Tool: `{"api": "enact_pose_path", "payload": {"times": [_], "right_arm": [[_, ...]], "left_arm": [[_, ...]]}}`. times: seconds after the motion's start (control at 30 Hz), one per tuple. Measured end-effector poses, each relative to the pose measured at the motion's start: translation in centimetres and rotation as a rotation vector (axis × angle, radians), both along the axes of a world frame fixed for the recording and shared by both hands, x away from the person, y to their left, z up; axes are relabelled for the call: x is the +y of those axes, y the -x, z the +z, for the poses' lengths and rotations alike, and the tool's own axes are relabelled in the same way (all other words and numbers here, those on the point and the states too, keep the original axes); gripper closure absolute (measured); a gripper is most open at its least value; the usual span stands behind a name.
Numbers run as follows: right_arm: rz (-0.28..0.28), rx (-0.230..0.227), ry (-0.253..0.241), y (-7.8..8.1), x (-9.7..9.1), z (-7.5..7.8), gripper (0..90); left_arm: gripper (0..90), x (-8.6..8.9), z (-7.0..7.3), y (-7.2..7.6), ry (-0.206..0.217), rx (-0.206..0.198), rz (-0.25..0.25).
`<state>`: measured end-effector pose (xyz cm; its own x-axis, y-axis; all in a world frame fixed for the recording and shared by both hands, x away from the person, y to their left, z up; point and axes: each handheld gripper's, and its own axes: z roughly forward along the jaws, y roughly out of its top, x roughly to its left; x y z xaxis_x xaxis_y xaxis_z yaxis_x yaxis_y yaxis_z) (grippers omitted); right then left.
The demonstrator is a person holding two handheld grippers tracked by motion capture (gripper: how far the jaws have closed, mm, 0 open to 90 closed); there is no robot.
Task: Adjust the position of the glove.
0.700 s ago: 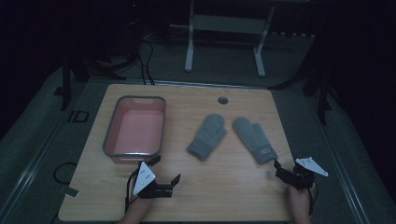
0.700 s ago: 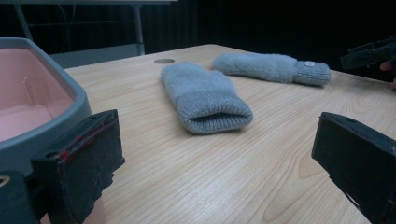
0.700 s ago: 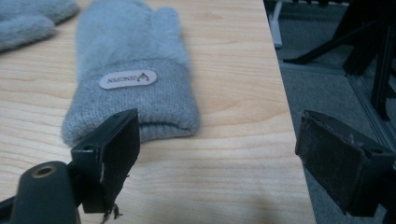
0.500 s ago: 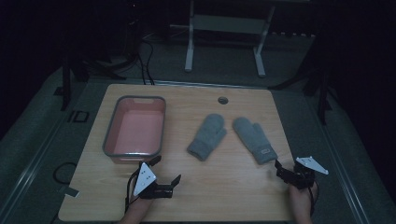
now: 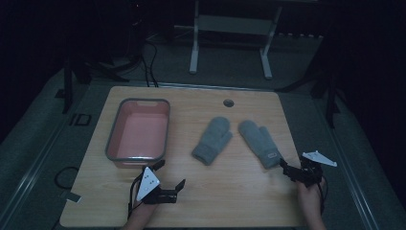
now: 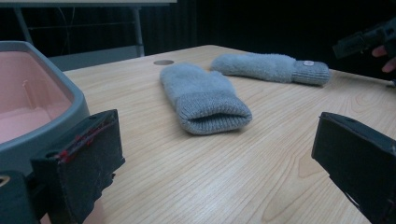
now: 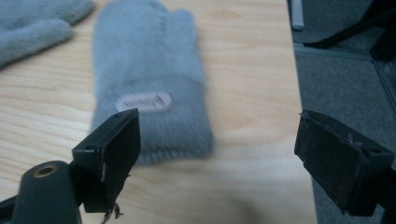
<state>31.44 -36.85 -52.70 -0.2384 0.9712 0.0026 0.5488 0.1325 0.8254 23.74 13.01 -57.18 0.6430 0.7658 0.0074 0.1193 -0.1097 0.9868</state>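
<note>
Two grey mittens lie mid-table: the left mitten (image 5: 213, 140) (image 6: 201, 95) with its cuff toward me, and the right mitten (image 5: 260, 143) (image 7: 149, 70), whose cuff carries a small label (image 7: 143, 101). My left gripper (image 5: 170, 175) (image 6: 219, 163) is open near the front edge, beside the pink tub (image 5: 111, 143) (image 6: 42, 107), and holds nothing. My right gripper (image 5: 286, 170) (image 7: 219, 154) is open just short of the right mitten's cuff, its left jaw level with the cuff and its right jaw out over the table's right edge.
The wooden table (image 5: 230, 191) has a round cable hole (image 5: 228, 102) at the back. Its right edge (image 7: 292, 93) drops to grey floor. A white stand (image 5: 230, 28) is behind the table. Cables lie on the floor at the left (image 5: 64, 175).
My right gripper has edged slightly forward toward the right mitten's cuff. My left gripper and both mittens have stayed where they were.
</note>
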Motion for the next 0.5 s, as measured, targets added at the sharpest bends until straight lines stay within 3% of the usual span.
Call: {"api": "enact_pose_path", "payload": {"times": [0.3, 0.5], "right_arm": [[0.092, 0.006, 0.032, -2.3, 2.6, 2.1, 12.8], [0.158, -0.015, 0.054, -3.9, 4.9, 3.5, 12.6]], "left_arm": [[2.2, 0.1, 0.0, 0.0, 0.009, 0.006, -0.001], [2.2, 0.1, 0.0, 0.0, 0.009, 0.005, -0.001]]}}
